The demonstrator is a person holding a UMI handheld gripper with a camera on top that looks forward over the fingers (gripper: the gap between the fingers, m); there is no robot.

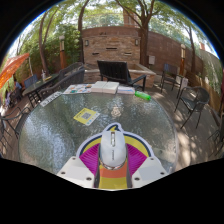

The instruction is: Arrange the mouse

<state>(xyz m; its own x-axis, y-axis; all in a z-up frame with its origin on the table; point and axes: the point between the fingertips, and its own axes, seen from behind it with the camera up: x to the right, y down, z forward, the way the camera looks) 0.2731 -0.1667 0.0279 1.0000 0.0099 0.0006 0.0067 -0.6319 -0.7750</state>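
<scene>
A white computer mouse (113, 147) sits between my two fingers, pointing forward along them. The magenta pads (92, 157) press against its left and right sides. My gripper (113, 160) is shut on the mouse and holds it over the near part of a round glass table (60, 135). The rear end of the mouse is hidden low between the fingers.
A yellow square card (86, 116) lies on the glass just ahead and to the left. Farther back are papers or books (103, 88), an open black laptop (114, 71) and a green object (143, 96). Metal chairs (192, 100) ring the table, with a brick wall (112, 45) beyond.
</scene>
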